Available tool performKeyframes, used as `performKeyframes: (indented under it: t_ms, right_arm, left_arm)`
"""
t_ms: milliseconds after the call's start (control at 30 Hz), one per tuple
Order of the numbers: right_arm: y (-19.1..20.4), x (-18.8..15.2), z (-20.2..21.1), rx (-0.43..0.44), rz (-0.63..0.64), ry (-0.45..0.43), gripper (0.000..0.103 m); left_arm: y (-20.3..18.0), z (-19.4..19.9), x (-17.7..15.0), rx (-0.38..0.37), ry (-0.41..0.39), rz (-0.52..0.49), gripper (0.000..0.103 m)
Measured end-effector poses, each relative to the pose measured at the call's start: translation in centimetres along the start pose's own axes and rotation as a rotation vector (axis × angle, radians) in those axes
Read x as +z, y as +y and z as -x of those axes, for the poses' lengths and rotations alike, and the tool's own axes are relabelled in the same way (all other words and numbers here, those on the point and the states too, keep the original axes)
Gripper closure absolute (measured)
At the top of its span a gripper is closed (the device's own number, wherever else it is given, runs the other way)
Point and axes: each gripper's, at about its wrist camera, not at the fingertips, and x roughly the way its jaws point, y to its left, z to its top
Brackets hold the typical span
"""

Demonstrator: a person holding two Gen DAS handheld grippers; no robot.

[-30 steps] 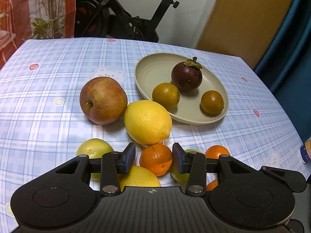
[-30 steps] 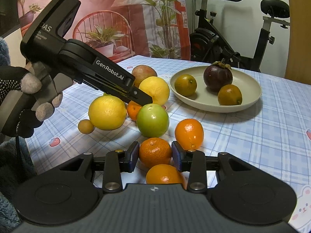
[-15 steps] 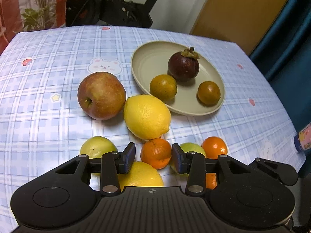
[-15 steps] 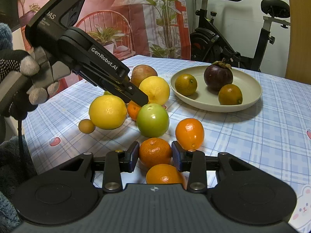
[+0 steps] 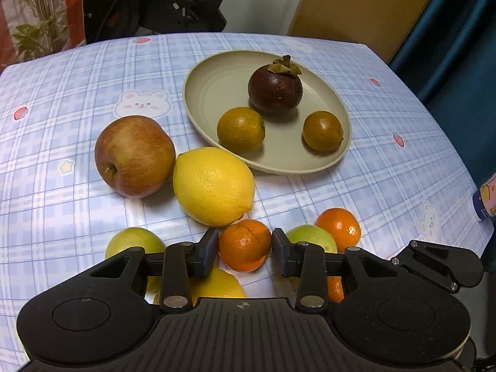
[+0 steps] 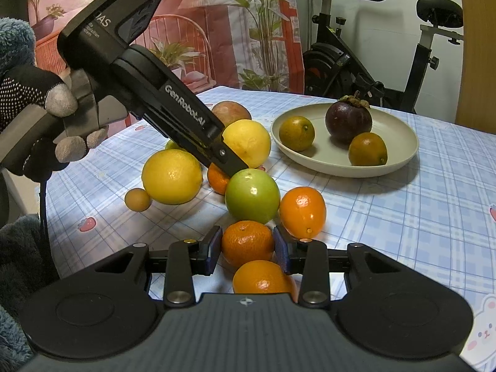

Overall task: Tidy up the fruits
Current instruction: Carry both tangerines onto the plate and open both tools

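Both grippers sit low over the loose fruit, nearer me than the plate [image 5: 192, 105]. My left gripper [image 5: 245, 252] brackets a mandarin [image 5: 245, 245]; jaws spread, pads just beside its skin, contact not certain. My right gripper [image 6: 248, 249] stands the same way around a second mandarin [image 6: 247, 241]; the jaws look nearly touching it, not yet visibly pinching. Judgement: grasp step, neither lift begun. To do it well, close on the widest girth, pads level, gently, since the rind should dent; lift straight up to avoid nudging the green fruit [image 6: 252, 195] and lemon [image 5: 214, 186] that crowd between mandarin and plate. The plate already holds a mangosteen [image 5: 275, 88] and two small dull-orange citrus; free room remains on its apple [image 5: 135, 155] side. Surface: smooth blue plaid tablecloth [image 5: 62, 93], so round fruit may roll. Beyond the plate: exercise bike [image 6: 387, 55], patterned curtain.
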Motion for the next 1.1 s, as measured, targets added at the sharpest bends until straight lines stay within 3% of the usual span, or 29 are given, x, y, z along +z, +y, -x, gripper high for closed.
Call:
performKeyframes:
  t_ms: [633, 867, 1100]
  right_arm:
    - [-0.7, 0.9, 1.6, -0.012, -0.026, -0.093, 0.064]
    - [-2.5, 2.7, 2.8, -0.033, -0.078, -0.158, 0.064]
    - [-5.0, 6.3, 0.3, -0.107, 0.018, -0.158, 0.064]
  left_arm:
    - [-1.0, 5.7, -0.1, -0.026, -0.157, -0.023, 0.063]
    - [-2.7, 5.2, 2.0, -0.044, -0.199, -0.029, 0.063]
    - [-3.8, 1.5, 5.0, -0.004, -0.164, -0.011, 0.063]
